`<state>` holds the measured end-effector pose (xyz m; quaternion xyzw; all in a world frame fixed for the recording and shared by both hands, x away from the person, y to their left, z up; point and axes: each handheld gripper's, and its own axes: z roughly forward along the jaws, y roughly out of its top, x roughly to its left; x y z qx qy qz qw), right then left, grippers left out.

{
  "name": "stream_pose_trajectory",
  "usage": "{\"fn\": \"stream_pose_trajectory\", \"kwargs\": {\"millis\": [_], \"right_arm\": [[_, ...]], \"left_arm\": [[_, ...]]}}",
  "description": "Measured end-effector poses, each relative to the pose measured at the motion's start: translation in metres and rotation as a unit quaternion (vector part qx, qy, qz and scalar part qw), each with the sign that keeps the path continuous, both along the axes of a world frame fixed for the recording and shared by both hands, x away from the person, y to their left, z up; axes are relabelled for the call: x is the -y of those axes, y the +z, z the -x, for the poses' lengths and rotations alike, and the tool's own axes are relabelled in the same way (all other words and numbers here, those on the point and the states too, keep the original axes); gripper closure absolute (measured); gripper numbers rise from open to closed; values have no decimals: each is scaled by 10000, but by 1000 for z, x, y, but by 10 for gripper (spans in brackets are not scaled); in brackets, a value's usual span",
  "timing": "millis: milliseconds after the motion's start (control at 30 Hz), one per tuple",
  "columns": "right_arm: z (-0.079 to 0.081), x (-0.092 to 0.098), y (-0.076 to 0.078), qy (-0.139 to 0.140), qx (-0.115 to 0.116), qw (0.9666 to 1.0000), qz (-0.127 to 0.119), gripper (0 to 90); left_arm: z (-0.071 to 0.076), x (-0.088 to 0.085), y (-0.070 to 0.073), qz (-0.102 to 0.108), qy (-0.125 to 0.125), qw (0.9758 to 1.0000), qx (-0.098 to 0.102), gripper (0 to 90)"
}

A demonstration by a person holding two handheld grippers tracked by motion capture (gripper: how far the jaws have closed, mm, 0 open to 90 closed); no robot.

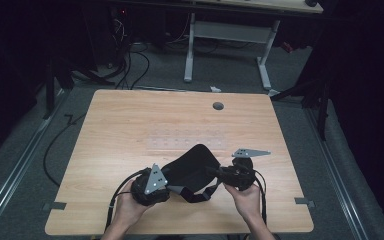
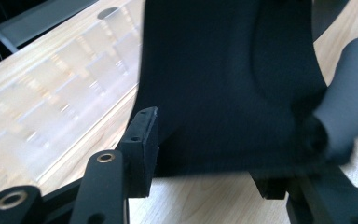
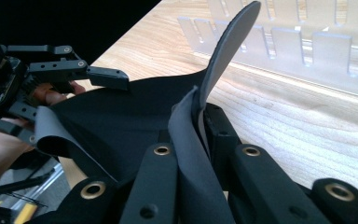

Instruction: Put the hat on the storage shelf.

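A person sits at the near edge of a light wooden table (image 1: 130, 130), both forearms coming in from below, each hand wrapped around a black two-jaw gripper. Between the grippers lies a black fabric piece (image 1: 192, 167), a soft padded sheet with a grey strap, spread near the table's front edge and partly lifted off the wood. The left gripper (image 1: 167, 184) sits low over the table, pointing right toward the fabric; in the left gripper view its jaws stand partly apart with the fabric's near edge (image 2: 223, 84) lying between them, and whether the pads press on it cannot be told. The right gripper (image 1: 215, 174) points left, facing the other one, with the hand (image 1: 247, 197) cupped under its body. In the right gripper view its jaws are clamped narrowly on an upright fold of the fabric (image 3: 191, 140). A clear plastic rack (image 3: 307, 42) lies on the table beyond.
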<state>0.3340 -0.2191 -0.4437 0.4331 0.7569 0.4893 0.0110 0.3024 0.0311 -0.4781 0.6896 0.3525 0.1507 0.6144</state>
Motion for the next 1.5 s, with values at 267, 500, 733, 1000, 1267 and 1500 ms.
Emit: {"fn": "stream_pose_trajectory", "kwargs": {"millis": [267,500,733,1000,1267,1500], "right_arm": [[-1,-1,5,-52,132,9997,-204,818],[-1,1,5,-94,261,9991,-309,750],[0,5,5,-115,307,9987,-390,621],[7,19,1,-433,538,9964,-486,480],[3,34,-29,-942,506,9938,314,429],[-3,44,-58,-1345,338,9841,1108,414]], "left_arm": [[2,8,1,40,-288,9994,-189,693],[8,3,12,295,-698,9964,-370,832],[12,3,15,309,-880,9940,-579,860],[8,-3,16,416,-762,9927,-841,859],[7,-11,20,600,-634,9915,-968,859],[6,-17,22,712,-553,9909,-1004,858]]}}
